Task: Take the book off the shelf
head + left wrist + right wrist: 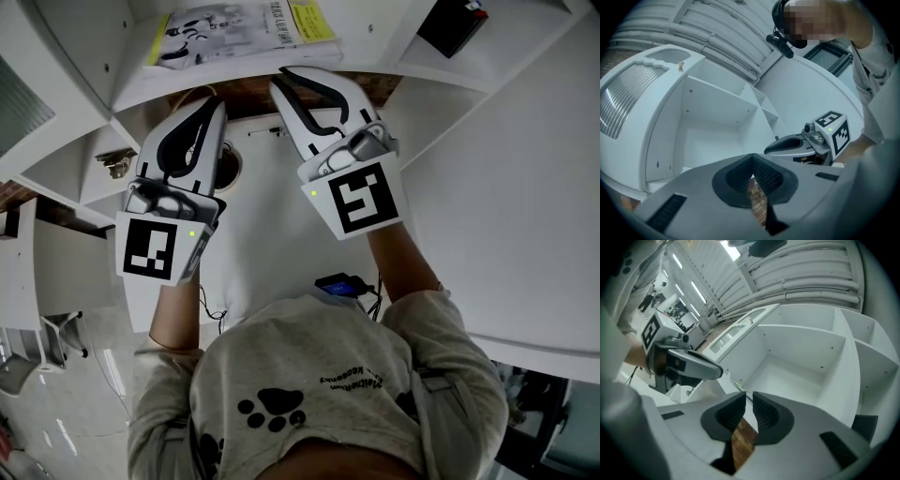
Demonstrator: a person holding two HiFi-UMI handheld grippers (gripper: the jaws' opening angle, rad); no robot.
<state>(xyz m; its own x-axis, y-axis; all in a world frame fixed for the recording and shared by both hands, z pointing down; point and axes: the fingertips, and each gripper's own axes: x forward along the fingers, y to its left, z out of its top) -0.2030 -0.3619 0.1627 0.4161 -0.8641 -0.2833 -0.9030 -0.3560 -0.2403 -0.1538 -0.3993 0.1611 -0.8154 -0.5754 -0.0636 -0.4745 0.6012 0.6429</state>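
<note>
Approach step, nothing touched yet: the white-and-yellow paperback book (246,30) lies flat on the white shelf board (361,54), top centre of the head view. My left gripper (208,108) and right gripper (292,80) hang below it, both clenched and empty. Next I'd judge: open the right, reach the book's edge.

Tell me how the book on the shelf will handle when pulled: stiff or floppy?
The book looks thin and soft-covered, so it will probably flex if gripped by one edge. Lying flat on the smooth white shelf, it should slide out easily.
</note>
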